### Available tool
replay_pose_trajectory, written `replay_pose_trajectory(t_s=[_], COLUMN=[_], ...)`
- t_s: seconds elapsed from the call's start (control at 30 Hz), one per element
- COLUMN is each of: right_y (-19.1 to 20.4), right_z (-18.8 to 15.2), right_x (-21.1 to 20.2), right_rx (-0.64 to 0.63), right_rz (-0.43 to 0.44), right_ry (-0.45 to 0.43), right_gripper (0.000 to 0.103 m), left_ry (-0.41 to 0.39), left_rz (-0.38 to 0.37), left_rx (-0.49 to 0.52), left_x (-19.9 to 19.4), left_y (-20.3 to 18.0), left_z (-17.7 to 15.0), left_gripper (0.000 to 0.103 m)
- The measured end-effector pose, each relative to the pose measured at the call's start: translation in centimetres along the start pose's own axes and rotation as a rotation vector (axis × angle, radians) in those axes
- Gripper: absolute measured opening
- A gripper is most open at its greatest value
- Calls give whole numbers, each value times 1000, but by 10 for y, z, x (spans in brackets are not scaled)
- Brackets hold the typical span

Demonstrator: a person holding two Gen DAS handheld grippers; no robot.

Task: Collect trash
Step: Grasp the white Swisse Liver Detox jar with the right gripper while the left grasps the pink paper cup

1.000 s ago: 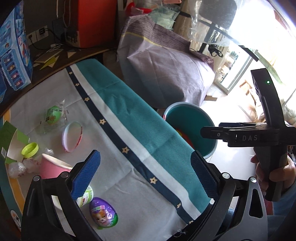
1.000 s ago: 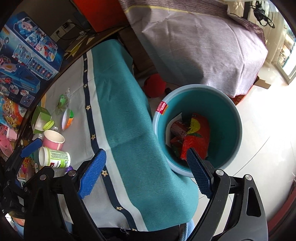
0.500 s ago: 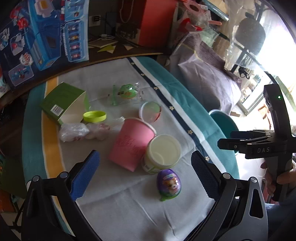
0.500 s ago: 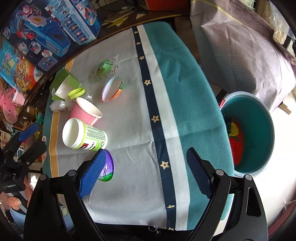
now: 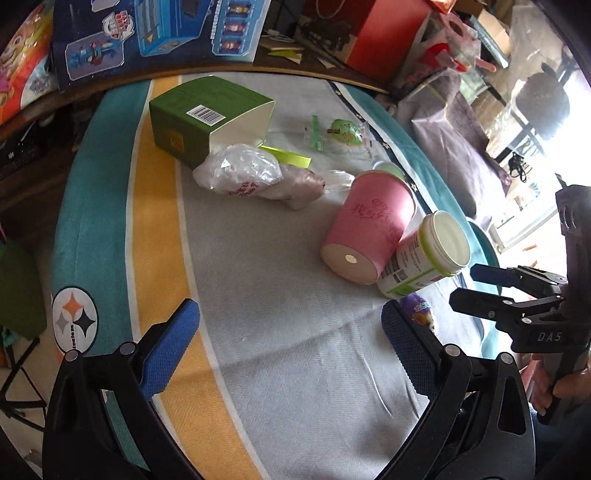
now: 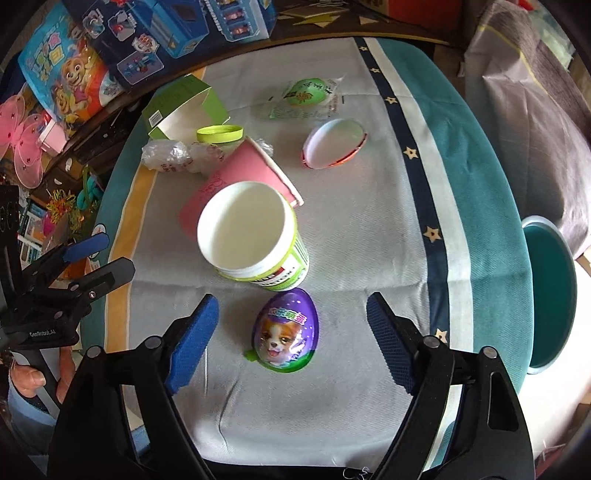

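Observation:
A purple toy egg (image 6: 284,332) lies on the grey cloth between the pads of my right gripper (image 6: 291,325). Its jaws are closing, and the pads stand clear of the egg on both sides. Just beyond the egg a white jar with a green label (image 6: 255,236) leans on a tipped pink paper cup (image 6: 236,173). My left gripper (image 5: 288,332) hangs open over bare cloth, nothing between its fingers. Ahead of it lie the pink cup (image 5: 365,229), the jar (image 5: 424,254), a crumpled plastic bag (image 5: 243,173) and a green carton (image 5: 207,118).
A teal bin (image 6: 546,295) stands on the floor past the table's right edge. Farther back lie a green snack packet (image 6: 306,94), a white oval shell (image 6: 334,144) and a yellow-green lid (image 6: 219,133). Toy boxes (image 6: 177,33) line the far edge.
Both grippers have swung away from the bin to the trash on the table. The right one now straddles the purple egg with narrower jaws. The left one has moved over the cloth's left side.

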State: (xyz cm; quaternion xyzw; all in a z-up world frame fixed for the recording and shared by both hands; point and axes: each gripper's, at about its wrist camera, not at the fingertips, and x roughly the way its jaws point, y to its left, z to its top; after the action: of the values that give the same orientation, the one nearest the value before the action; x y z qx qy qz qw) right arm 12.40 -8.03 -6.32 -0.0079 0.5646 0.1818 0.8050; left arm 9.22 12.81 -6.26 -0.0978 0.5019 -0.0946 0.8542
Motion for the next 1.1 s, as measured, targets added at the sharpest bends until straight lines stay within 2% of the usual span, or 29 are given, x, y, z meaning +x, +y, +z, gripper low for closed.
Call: replay_pose_trajectory(t_s=[0.07,0.23,0.27,0.3,0.47,0.7,0.8,0.97,1.1], right_y=[6,12,12,11,-9,-55,-62,-72,-78], right_z=[5,17,20,23,45,67,72,76,78], right_x=[3,8,8,7,2,13,20,38,50], right_rx=[-9,-11,-12,-13,47,168,168,194,203], right_rz=[1,-3,-4,1,20,33,5,21,40], right_ry=[-1,-27,-36,-45,-57,1,9,46,79], right_gripper=[66,66,62,48,48,48,48,48,55], left_ry=[2,14,16,17,19,40,59,91,118], left_rz=[-7,-27,-30,-35,-50,-56,-58,-58,-49], left_rx=[-1,17,20,21,42,107,127,156,185], left_x=[1,8,10,11,16,34,47,67,79], left_y=[1,-2,-3,-5,-16,-40,-49,-62,-71], left_z=[-1,2,3,4,12,28,37,48,54], left_gripper=[99,99,99,99,99,99,99,99,99])
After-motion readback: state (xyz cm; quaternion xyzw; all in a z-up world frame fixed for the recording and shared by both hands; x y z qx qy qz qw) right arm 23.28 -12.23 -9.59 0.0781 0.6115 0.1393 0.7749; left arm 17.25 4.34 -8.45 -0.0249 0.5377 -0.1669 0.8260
